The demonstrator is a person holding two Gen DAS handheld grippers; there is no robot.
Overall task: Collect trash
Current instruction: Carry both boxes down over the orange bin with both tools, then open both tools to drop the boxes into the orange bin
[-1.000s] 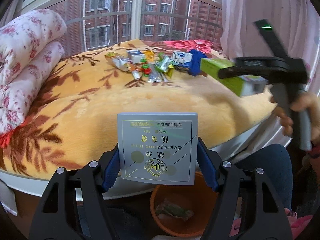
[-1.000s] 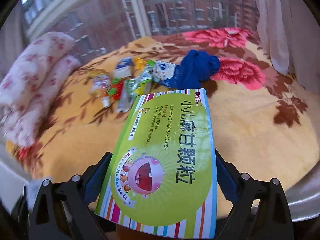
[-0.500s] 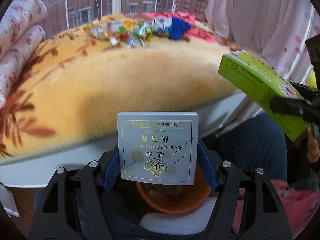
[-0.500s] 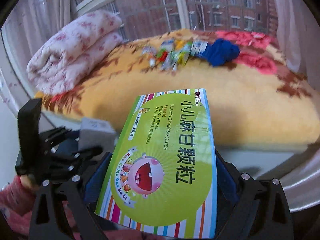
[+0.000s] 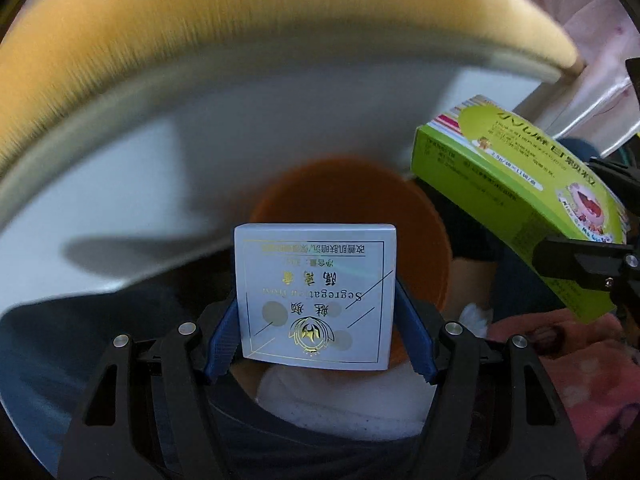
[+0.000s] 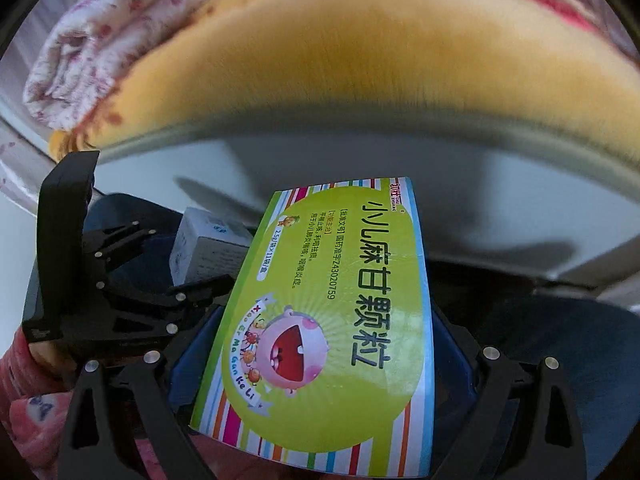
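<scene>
Bedding dominates both views: a blurred yellow plush blanket (image 6: 360,56) over the bed edge, with a rolled pink-floral quilt (image 6: 92,44) at its left. The left gripper (image 5: 316,300) clamps a white square carton (image 5: 316,296) above a round orange bin (image 5: 352,216), whose contents are hidden. The right gripper (image 6: 324,344) clamps a green striped medicine box (image 6: 328,320). Trash on the bed is cut off.

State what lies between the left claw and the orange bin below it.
Left wrist view: only the white box, clamped in the left claw, hanging above the orange bin.
</scene>
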